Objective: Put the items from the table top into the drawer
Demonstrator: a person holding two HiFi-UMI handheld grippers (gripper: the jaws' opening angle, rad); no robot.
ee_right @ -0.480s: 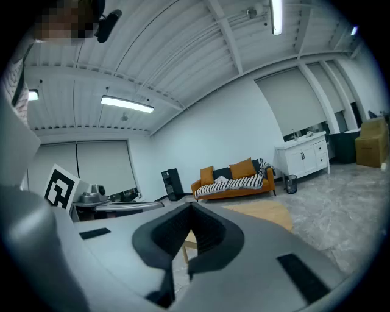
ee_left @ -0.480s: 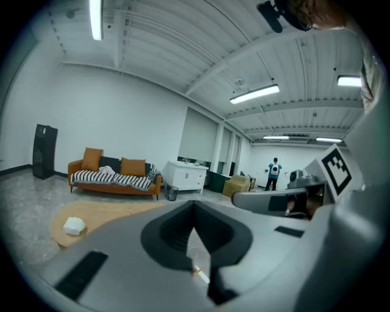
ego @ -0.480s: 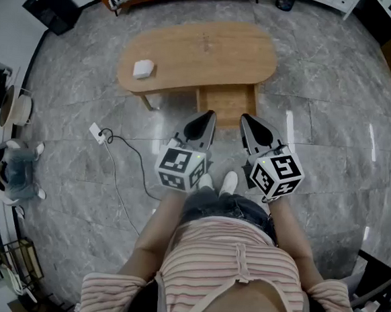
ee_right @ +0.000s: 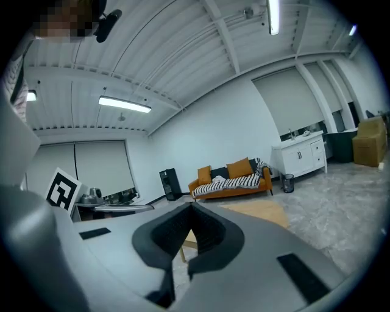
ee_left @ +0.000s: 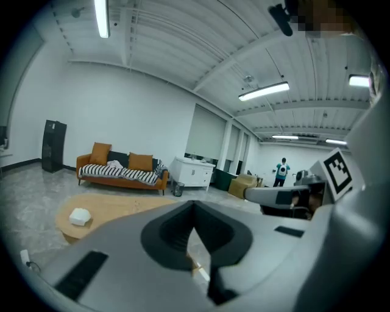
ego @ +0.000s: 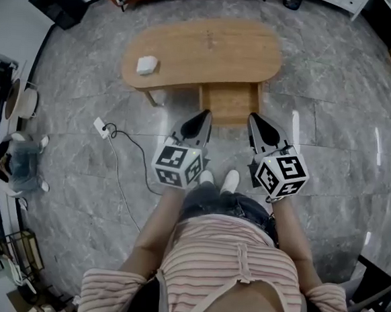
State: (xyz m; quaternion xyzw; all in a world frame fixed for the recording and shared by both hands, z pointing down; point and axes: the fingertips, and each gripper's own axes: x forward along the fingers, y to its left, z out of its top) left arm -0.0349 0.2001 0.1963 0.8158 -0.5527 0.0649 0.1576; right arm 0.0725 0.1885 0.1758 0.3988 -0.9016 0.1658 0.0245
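A small white item [ego: 147, 65] lies on the left end of the oval wooden table [ego: 210, 49]. In the left gripper view the white item [ee_left: 80, 216] shows at lower left on the table [ee_left: 125, 209]. A wooden drawer unit [ego: 229, 102] sits under the table's near edge. My left gripper [ego: 205, 115] and right gripper [ego: 254, 117] hover side by side short of the table, pointing at it. Both are shut with nothing between their jaws, as the left gripper [ee_left: 195, 205] and right gripper [ee_right: 191, 206] show in their own views.
A white power strip with a black cable [ego: 100, 130] lies on the marble floor at the left. An orange sofa [ee_left: 121, 172] stands behind the table, with a white cabinet [ee_left: 194, 173] beside it. A person [ee_left: 282, 172] stands far off. The holder's feet [ego: 219, 181] are just below the grippers.
Almost nothing. The head view has shifted a touch, and both grippers keep their place in front of the table, still shut.
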